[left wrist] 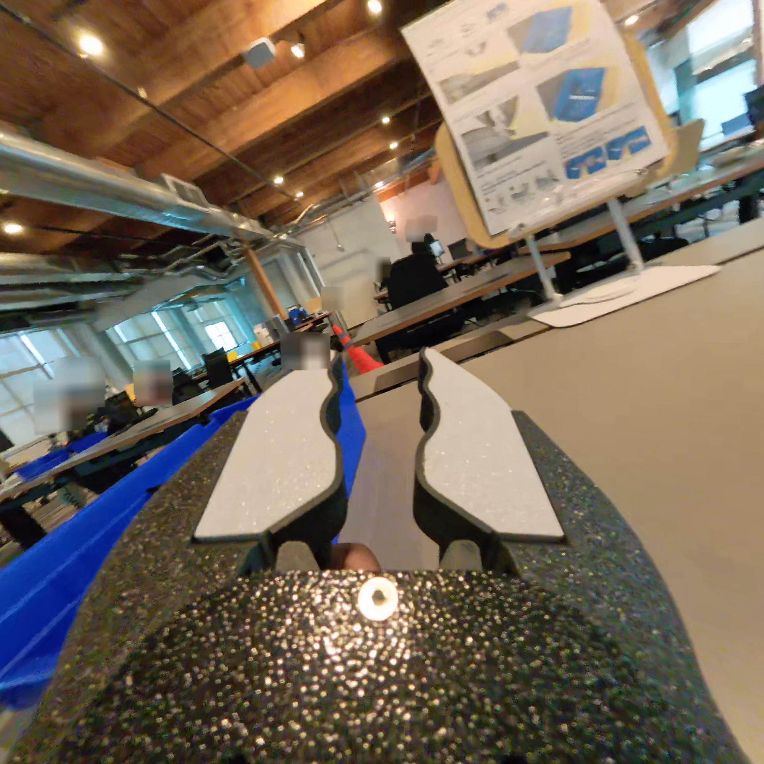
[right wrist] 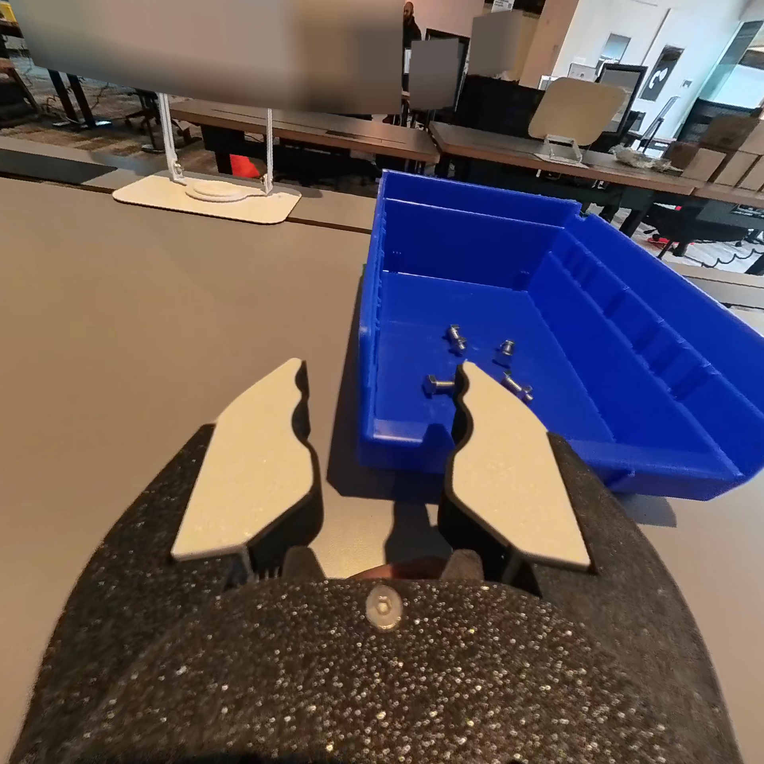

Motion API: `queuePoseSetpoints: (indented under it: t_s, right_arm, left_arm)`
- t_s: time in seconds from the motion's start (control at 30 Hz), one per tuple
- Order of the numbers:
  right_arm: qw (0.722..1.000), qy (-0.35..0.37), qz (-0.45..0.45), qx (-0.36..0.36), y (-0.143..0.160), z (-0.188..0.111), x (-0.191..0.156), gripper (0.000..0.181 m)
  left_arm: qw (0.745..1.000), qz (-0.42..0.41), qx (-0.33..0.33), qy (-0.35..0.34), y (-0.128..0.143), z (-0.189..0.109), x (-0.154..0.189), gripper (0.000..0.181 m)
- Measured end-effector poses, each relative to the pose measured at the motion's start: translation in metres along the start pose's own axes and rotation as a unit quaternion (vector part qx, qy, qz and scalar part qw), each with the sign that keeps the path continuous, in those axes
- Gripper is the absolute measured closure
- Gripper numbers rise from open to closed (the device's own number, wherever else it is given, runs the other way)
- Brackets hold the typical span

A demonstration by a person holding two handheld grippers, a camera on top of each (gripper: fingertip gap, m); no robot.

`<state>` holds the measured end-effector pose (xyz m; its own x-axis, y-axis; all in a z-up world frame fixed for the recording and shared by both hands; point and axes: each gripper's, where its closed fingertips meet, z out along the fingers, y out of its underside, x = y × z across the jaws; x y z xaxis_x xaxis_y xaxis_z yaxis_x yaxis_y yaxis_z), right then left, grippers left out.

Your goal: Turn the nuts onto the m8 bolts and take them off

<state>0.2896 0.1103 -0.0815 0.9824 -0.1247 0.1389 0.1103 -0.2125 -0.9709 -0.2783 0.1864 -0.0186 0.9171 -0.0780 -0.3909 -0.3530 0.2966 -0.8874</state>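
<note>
While both grippers' jaws gape empty, 4 bolts lie flat in the blue bin, ahead-right of your right gripper; left gripper faces away.

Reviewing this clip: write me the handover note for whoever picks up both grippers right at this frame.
Left gripper: open, empty, tilted up beside the blue bin.
Right gripper: open, empty, above the table at the blue bin's near left corner.
Bolts: four lie loose on the bin floor; some seem to carry nuts, too small to confirm.
Done: nothing evident.
Left: pick up a bolt, thread a nut on, then take it off.
</note>
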Motion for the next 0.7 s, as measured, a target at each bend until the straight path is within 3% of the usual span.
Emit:
queuePoseSetpoints:
  t_s: [0.3,0.47,0.6,0.7]
  right_arm:
    - [0.999,0.001,-0.021,-0.032,0.007,0.011,-0.001,0.119]
    - [0.998,0.013,-0.039,-0.037,0.008,0.013,-0.002,0.123]
    - [0.998,0.015,-0.042,-0.036,0.008,0.013,-0.002,0.124]
    - [0.999,0.010,-0.039,-0.036,0.007,0.013,-0.002,0.127]
  left_arm:
    - [0.986,-0.018,-0.094,-0.139,0.039,-0.012,-0.067,0.146]
    - [0.973,-0.035,-0.194,-0.117,0.083,-0.008,-0.072,0.143]
    - [0.962,-0.023,-0.237,-0.132,0.098,-0.009,-0.083,0.141]
    - [0.965,-0.021,-0.241,-0.106,0.099,-0.007,-0.076,0.160]
